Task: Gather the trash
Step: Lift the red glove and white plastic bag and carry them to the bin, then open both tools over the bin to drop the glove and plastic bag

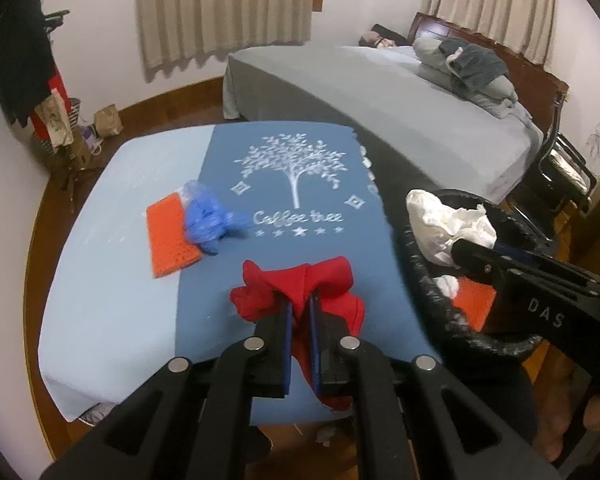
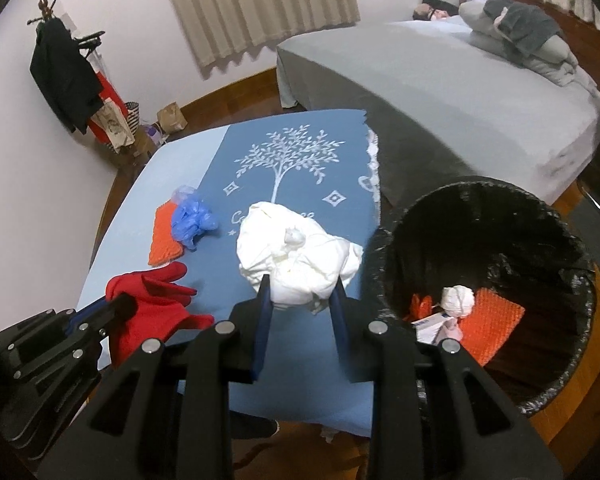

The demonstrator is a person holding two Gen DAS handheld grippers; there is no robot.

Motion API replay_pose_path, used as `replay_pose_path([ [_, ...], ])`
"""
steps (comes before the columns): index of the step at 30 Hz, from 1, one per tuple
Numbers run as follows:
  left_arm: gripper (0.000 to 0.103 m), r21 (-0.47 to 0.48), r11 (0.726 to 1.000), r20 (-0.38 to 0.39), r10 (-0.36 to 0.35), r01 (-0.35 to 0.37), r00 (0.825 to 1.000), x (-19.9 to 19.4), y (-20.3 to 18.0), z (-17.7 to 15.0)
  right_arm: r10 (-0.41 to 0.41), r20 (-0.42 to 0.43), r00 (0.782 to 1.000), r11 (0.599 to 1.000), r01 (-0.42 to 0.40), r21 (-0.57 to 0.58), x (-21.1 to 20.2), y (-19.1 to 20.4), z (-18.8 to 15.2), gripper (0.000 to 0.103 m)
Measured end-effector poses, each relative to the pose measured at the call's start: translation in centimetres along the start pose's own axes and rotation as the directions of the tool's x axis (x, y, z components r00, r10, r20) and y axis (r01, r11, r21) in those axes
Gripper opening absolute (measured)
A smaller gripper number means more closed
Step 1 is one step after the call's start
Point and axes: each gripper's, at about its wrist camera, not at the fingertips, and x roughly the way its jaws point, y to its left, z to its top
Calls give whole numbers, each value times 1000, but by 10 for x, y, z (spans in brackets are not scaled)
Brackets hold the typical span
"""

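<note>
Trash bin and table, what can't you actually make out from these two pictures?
- Bin contents: in the right wrist view the near wall hides the bottom; in the left wrist view the right tool and white wad cover it.
- Lettering on the tablecloth: right wrist view, covered by the white wad.
- Orange pad: partly under the blue bag in both views.
- Red glove: lower part hidden between the left tool fingers.

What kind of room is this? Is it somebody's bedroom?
Most likely a bedroom. There is a big bed with grey sheets and pillows, curtains over the window, and a coat stand hung with clothes in the corner.
</note>
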Motion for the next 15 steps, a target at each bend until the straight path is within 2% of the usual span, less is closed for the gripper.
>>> replay_pose_path([
  [15,8,57,997,8,-55,55,998,-8,-63,13,-64,25,998,997,63,35,-35,-57,-1,27],
])
